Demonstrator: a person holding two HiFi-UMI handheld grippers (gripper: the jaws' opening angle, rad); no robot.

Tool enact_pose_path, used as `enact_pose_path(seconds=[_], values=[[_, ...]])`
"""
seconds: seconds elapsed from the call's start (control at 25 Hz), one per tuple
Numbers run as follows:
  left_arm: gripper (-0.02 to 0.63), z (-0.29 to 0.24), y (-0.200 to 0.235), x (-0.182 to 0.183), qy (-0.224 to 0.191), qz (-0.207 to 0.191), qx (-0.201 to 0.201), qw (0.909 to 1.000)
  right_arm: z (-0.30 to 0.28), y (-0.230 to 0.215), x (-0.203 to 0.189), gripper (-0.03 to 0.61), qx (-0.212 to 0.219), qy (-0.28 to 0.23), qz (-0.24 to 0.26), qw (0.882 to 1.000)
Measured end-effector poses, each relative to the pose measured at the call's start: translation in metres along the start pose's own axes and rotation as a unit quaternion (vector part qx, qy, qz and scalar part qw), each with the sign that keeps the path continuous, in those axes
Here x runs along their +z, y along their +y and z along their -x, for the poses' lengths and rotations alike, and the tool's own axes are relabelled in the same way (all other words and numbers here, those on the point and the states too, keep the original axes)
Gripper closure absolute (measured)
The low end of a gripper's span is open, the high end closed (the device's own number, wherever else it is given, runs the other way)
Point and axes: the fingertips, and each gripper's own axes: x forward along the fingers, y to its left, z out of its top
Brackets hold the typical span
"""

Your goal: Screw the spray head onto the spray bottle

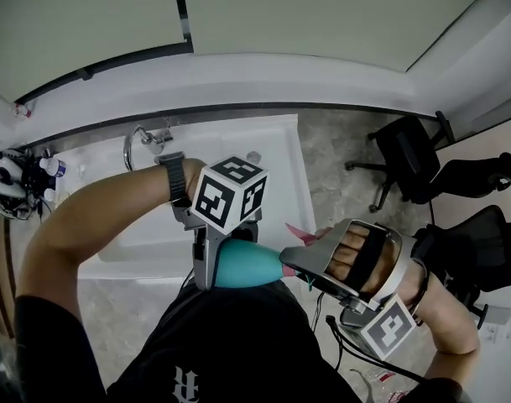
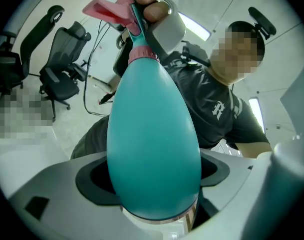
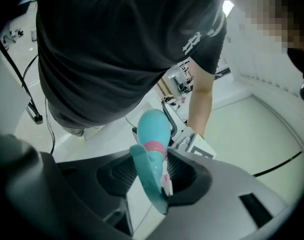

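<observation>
In the head view the teal spray bottle lies level in front of my body, with its neck to the right. My left gripper is shut on its wide lower end, and the left gripper view shows the bottle filling the space between the jaws. The spray head, teal with a pink trigger and a pink collar, sits on the neck. My right gripper is closed round the spray head, with its pads against both sides.
A white counter with a basin and a chrome tap stands behind the grippers. Small bottles are clustered at the far left. Two black office chairs stand to the right on the speckled floor, and cables trail near my right side.
</observation>
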Motion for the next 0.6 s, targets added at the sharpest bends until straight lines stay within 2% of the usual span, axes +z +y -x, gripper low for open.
enact_pose_path(seconds=[0.16,0.28,0.52,0.6], values=[[0.184,0.003,0.016,-0.006,0.023,0.000,0.061,0.9979,-0.005,0.010,-0.009,0.433,0.036,0.028,-0.005,0.999],[0.184,0.005,0.030,-0.013,0.044,0.006,0.103,0.9937,-0.012,0.016,-0.015,0.434,0.061,0.045,-0.036,0.996],[0.187,0.000,0.052,-0.030,0.137,0.018,0.161,0.9771,-0.024,0.032,-0.025,0.436,0.140,0.052,-0.124,0.981],[0.189,-0.002,0.058,-0.035,0.153,0.023,0.171,0.9731,-0.029,0.035,-0.027,0.436,0.155,0.053,-0.141,0.976]])
